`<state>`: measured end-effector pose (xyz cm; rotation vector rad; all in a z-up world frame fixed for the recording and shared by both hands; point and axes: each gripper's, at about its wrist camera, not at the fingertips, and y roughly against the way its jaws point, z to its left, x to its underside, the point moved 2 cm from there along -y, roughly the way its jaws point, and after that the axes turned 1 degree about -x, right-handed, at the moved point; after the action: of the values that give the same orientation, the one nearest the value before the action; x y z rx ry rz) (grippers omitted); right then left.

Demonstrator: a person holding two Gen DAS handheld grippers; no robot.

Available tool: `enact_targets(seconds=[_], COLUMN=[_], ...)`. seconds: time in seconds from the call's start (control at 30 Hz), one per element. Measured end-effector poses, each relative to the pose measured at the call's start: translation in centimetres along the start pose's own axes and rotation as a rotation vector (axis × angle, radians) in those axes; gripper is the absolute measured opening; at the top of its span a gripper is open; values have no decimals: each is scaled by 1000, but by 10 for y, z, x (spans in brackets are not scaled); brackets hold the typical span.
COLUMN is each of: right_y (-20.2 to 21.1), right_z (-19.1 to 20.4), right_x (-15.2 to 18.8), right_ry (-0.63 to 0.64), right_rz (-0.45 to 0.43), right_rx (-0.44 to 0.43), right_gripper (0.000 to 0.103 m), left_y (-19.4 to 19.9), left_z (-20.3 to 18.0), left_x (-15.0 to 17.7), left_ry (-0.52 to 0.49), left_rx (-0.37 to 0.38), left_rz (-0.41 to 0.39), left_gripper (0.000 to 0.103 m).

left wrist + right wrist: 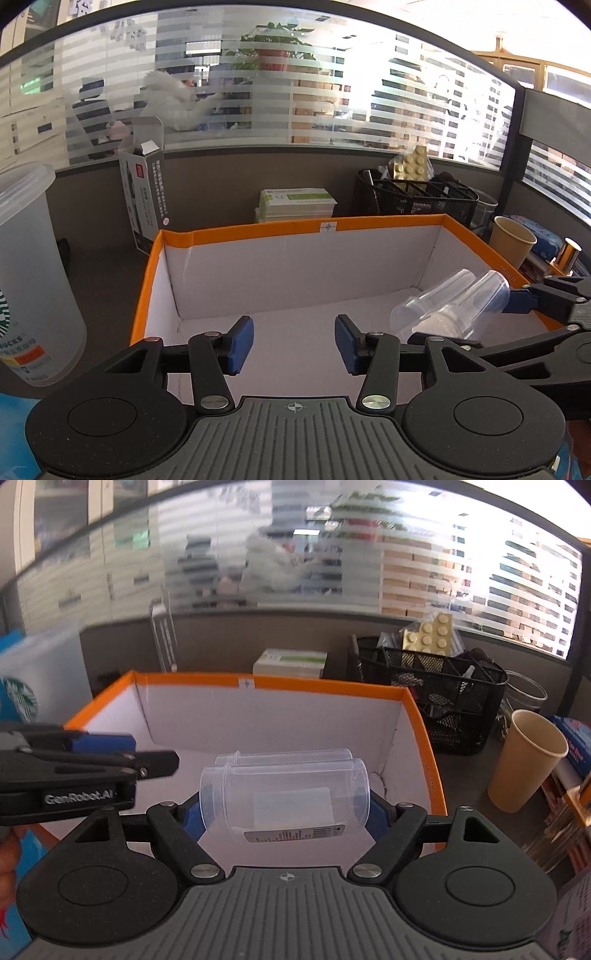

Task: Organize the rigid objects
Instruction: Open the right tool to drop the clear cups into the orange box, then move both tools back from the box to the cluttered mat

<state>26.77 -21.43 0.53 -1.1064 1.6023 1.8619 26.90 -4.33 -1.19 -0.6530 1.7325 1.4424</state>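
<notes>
Right wrist view: right gripper [284, 812] closed on a clear jar [284, 794], gripped end to end, one blue pad on the mouth rim and the other on the base, jar lying sideways with its label facing up. Hangs over the right part of the orange-rimmed box [332, 686], just in front of a second clear jar [291, 755] that lies on the box floor in the same direction. Cannot tell whether the held jar touches the floor or its neighbour.

Judged as the placing step. To do it well: lower straight down with the jar level, set it parallel to and just beside the second jar, then open the pads only slightly at first. Expect a smooth round wall to roll once free, so let it settle against the neighbour rather than on bare floor.

Left wrist view: left gripper [293, 343] wide open, nothing between its pads, hovering over the near middle of the box, close to the right gripper's side.

Edges next. Right wall of the box near the outer pad, so lift out upward, not sideways. Plenty of bare white floor to the left and toward the far wall for more items. Outside the rim, little room on the right: paper cup [524, 760] and black mesh organizer [443, 701] near that wall. On the left, a frosted coffee tumbler [33, 277] well apart from the box.
</notes>
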Motion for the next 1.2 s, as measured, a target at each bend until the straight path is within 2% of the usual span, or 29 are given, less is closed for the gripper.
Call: enact_targets(seconds=[0.17,0.37,0.53,0.7,0.77,0.83,1.0,1.1,1.2], right_y=[-13,-23,-26,-8,7,24,70,94,111], right_z=[2,-1,1,0,2,4,12,14,14], right_x=[-1,-7,-7,-9,-12,-15,-9,5,27], right_ry=[98,140,149,114,114,107,91,82,60], right_rz=[93,190,215,156,106,62,-47,-80,-93], right_rx=[40,24,37,15,10,5,-35,-56,-70], right_gripper=[79,83,84,82,82,82,82,81,79], left_y=[0,1,2,16,27,40,72,90,105], left_z=[0,1,2,2,2,4,7,7,4], left_x=[0,0,1,1,0,1,9,19,34], left_ry=[1,1,2,0,-9,-12,-28,-49,-81], left_rx=[16,23,27,30,16,2,-16,-11,23], left_rz=[1,-2,0,-33,-59,-90,-141,-161,-162], left_gripper=[47,47,47,49,58,73,85,88,96])
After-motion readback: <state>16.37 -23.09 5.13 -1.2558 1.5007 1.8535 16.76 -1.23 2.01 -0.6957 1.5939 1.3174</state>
